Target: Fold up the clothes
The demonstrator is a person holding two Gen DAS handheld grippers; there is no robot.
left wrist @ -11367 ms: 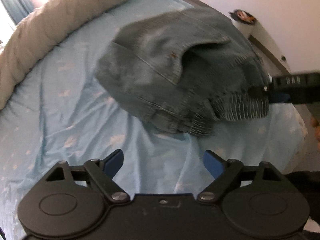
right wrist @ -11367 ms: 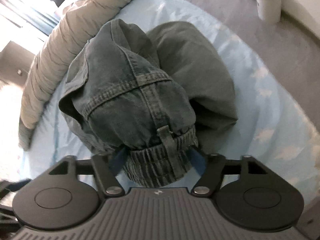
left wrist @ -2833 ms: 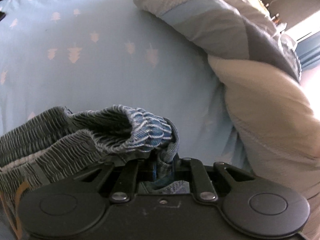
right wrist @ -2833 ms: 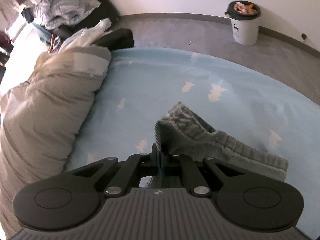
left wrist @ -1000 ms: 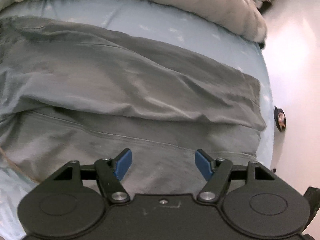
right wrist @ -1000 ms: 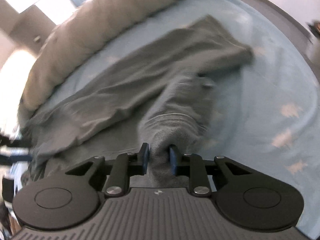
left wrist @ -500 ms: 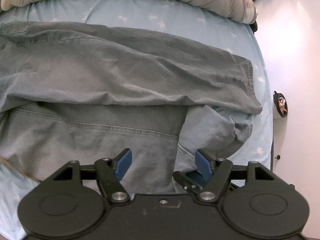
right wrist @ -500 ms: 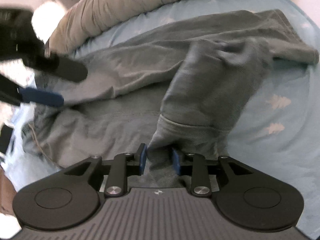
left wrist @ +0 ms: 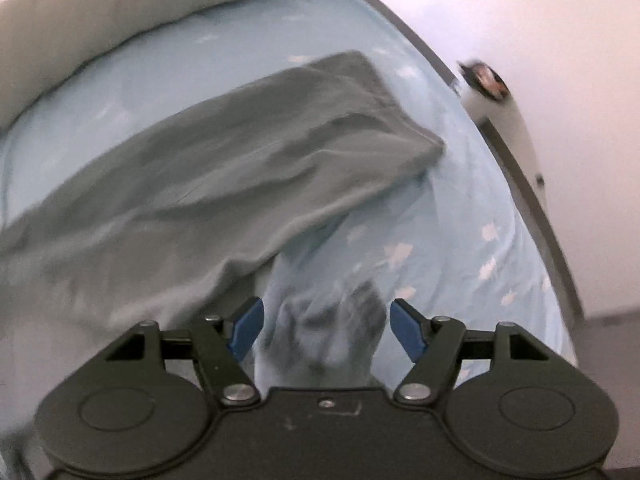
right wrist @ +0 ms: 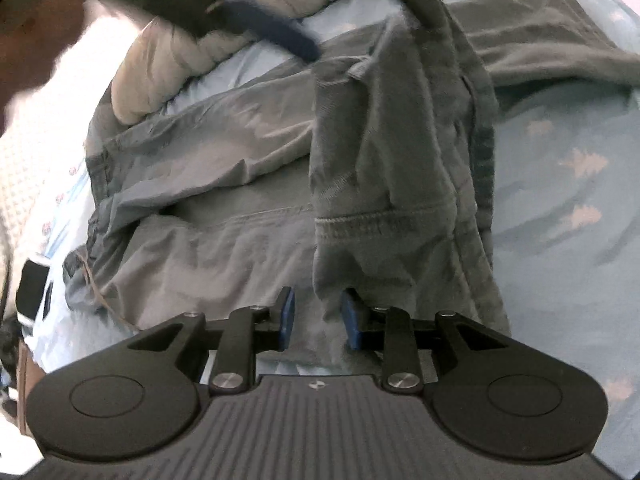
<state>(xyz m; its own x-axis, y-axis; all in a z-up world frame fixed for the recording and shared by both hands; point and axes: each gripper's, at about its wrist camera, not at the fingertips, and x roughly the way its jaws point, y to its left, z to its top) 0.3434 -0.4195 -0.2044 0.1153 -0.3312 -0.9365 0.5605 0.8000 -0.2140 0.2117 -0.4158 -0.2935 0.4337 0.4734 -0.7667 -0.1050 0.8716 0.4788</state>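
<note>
1. Jeans are lying spread across the blue sheet on the bed, one leg stretched flat toward the far edge and the other leg getting doubled back over it.

2. Right gripper is sitting at the hem of that folded-over leg, fingers only a narrow gap apart with the denim bunched between them. Half a second ago the hem was further out to the side; now it's lying over the middle of the pants, so the leg-over-leg fold is basically landing.

3. Left gripper is gaping fairly wide and holding nothing, though a blurry lump of cloth is showing between its blue pads. A moment back it was hovering over the flat leg; now it's swinging across toward the raised leg, and in the right view it's showing as a dark smear up top.

4. Beige duvet is bunched along the far side of the bed, well clear of the jeans.

5. My guess: next comes flattening, then folding lengthwise.
</note>
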